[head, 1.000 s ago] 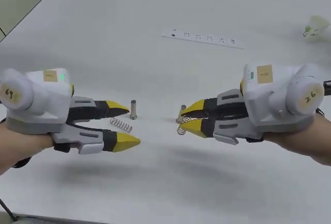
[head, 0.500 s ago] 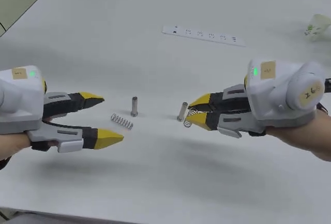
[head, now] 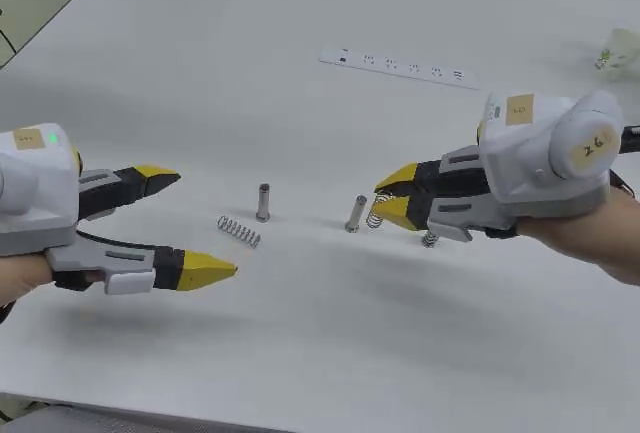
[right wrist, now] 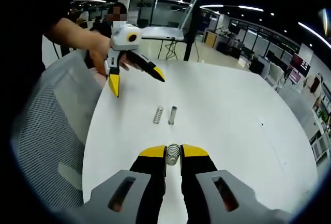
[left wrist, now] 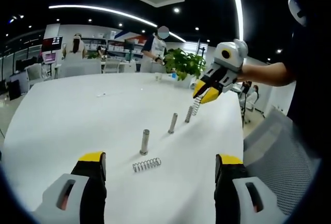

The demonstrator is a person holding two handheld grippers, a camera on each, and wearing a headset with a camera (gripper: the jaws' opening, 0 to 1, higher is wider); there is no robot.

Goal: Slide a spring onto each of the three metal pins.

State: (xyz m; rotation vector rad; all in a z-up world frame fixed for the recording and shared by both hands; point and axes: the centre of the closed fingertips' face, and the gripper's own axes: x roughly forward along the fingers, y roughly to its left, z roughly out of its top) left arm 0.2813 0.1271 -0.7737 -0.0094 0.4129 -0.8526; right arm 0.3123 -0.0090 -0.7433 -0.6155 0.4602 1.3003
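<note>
Two bare metal pins stand mid-table, one point(head: 263, 202) on the left and one point(head: 356, 213) on the right. A loose spring point(head: 238, 232) lies beside the left pin. My right gripper point(head: 392, 201) is shut on a second spring point(head: 377, 213), held just right of the right pin; that spring point(right wrist: 174, 157) sits between the yellow jaw tips. A small coiled piece point(head: 430, 239) stands on the table under the right gripper; whether a pin is inside it is unclear. My left gripper point(head: 192, 223) is wide open, left of the lying spring, holding nothing.
A white power strip point(head: 400, 66) lies across the far side of the white table point(head: 320, 353). A pale cup point(head: 617, 53) stands at the far right edge. In the left gripper view, chairs, a plant and people are beyond the table.
The left gripper has drawn back to the left, away from the pins. The right gripper has moved right and slightly up with its spring, uncovering the small coiled piece beneath it.
</note>
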